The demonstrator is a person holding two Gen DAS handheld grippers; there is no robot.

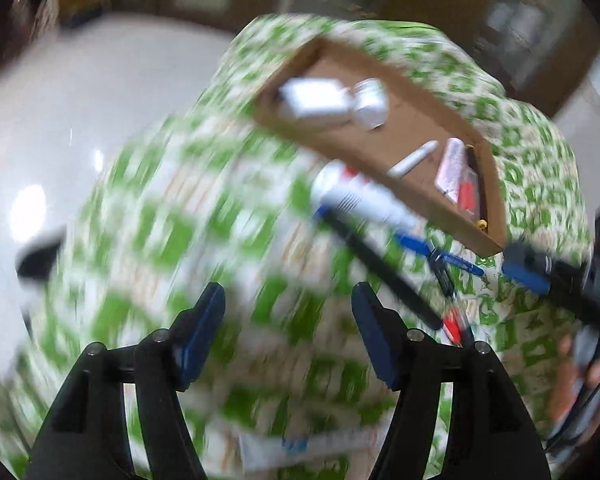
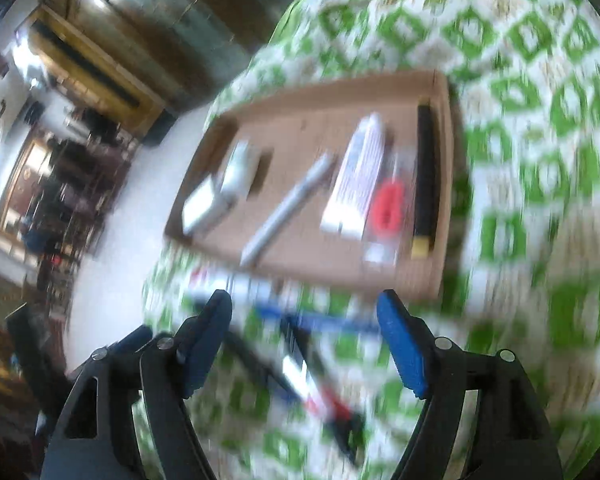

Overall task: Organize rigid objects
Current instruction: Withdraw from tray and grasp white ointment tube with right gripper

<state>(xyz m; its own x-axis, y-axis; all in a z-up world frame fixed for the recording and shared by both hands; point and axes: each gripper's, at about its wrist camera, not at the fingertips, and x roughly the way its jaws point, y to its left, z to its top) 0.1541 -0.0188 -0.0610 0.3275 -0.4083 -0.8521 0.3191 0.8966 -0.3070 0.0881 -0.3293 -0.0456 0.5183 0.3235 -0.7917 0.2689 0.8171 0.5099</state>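
Observation:
Both views are motion-blurred. A shallow cardboard tray [image 1: 384,148] [image 2: 300,128] lies on a green-and-white cloth. It holds a white box [image 1: 312,100] [image 2: 204,204], a silver marker [image 1: 412,158] [image 2: 288,208], a white tube [image 2: 358,176] and a red item [image 2: 388,204]. Loose on the cloth before the tray lie a white tube [image 1: 364,196], a blue pen [image 1: 440,252] [image 2: 320,318] and a black pen [image 1: 380,272]. My left gripper [image 1: 288,312] is open and empty above the cloth. My right gripper [image 2: 304,320] is open and empty above the loose pens; it also shows in the left wrist view [image 1: 528,268].
The cloth [image 2: 540,120] covers a rounded table with its edge falling away to a white floor [image 1: 60,120]. Wooden furniture [image 2: 100,60] stands beyond. A paper packet [image 1: 308,444] lies near the left gripper's base.

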